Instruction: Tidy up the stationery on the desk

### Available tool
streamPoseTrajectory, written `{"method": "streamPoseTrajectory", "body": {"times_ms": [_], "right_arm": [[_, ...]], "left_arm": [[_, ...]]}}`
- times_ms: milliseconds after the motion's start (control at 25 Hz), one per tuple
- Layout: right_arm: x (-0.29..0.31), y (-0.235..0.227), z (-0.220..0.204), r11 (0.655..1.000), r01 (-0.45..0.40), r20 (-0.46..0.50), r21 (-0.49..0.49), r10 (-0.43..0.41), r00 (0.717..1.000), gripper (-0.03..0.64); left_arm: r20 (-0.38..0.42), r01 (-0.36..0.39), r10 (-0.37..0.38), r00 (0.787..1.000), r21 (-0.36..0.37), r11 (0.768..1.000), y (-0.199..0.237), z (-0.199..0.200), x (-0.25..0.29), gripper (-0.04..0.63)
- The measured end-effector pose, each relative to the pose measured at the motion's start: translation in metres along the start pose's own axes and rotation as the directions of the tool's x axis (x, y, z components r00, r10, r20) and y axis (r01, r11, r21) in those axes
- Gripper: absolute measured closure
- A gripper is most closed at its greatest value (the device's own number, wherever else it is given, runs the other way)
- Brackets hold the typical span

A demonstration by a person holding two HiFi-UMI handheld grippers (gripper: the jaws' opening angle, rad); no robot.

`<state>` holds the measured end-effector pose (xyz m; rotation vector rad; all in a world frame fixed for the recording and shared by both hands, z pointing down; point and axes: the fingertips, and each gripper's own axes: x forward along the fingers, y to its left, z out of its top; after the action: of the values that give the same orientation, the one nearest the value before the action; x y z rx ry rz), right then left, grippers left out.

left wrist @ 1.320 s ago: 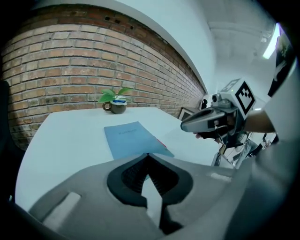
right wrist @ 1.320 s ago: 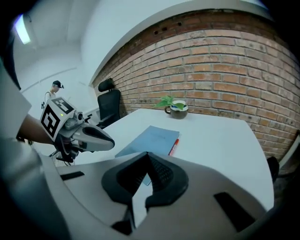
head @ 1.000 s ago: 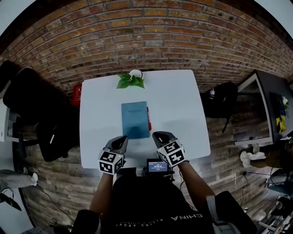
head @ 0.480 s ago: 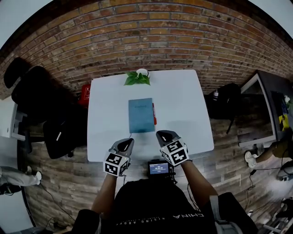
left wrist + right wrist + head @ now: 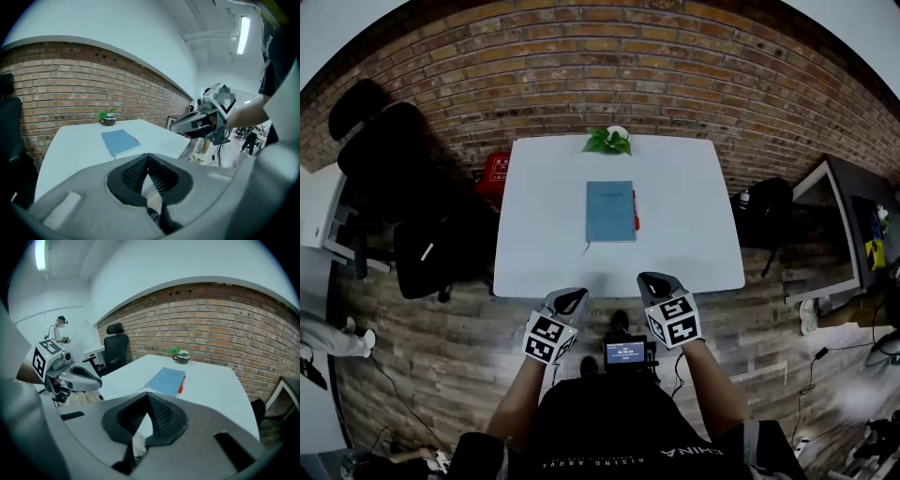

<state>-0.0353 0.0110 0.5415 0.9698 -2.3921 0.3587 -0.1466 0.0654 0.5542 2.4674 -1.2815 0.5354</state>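
Red box (image 5: 496, 169) by the desk (image 5: 544, 234) shows only in head view; left tool (image 5: 574, 297) and right tool (image 5: 655, 280) pressed together.

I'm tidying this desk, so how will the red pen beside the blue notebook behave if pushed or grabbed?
The red pen looks slim and round, so it would probably roll on the smooth white table if nudged sideways. The blue notebook alongside would likely block rolling that way. It seems light and stiff, though thin enough to slip from a grip.
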Motion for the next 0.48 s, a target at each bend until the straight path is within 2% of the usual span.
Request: {"method": "streamPoseTrajectory", "body": {"times_ms": [280,480], "right_arm": [[-0.042,0.050,-0.018,0.999,0.009,0.019,-0.050,-0.008,1.000,0.607],[-0.057,0.071,-0.028,0.999,0.022,0.045,-0.048,-0.020,0.999,0.609]], "left_arm": [[0.025,0.010,-0.010,1.000,0.016,1.000,-0.037,-0.022,-0.040,0.584],[0.044,0.030,-0.032,0.999,0.039,0.999,-0.060,-0.031,-0.050,0.584]]}}
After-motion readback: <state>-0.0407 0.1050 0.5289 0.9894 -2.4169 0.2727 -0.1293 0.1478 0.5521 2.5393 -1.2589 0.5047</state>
